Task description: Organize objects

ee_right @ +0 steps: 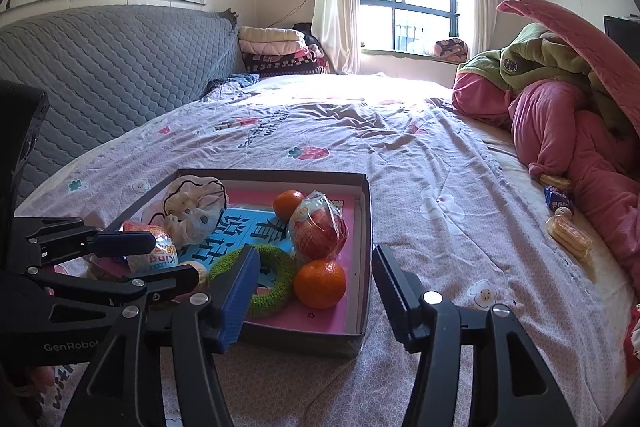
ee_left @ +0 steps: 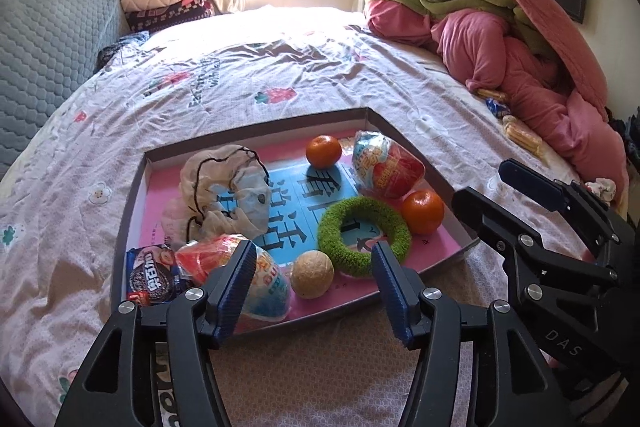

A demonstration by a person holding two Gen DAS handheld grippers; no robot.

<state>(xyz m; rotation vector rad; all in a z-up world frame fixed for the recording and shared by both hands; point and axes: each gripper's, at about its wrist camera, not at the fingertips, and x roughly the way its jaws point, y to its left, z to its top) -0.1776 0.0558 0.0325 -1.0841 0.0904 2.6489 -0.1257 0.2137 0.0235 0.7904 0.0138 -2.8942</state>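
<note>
Shallow box [ee_left: 420, 151] sits on the bed [ee_left: 240, 75], pink-and-blue book lining its floor. Inside the box: green ring [ee_left: 362, 233] near the front, orange [ee_left: 423, 211] just right of the ring, second orange [ee_left: 323, 151] at the back, red snack bag [ee_left: 386, 163] back right, cloth pouch [ee_left: 224, 191] back left, another snack bag [ee_left: 240, 275] front left, tan ball [ee_left: 312, 274] at the front edge, cookie pack [ee_left: 152, 277] at the front-left corner. Left gripper [ee_left: 314, 267] hovers over the box front, jaws parted, holding nothing. Right gripper [ee_right: 316, 275] at the box's front-right, jaws parted, empty.
</note>
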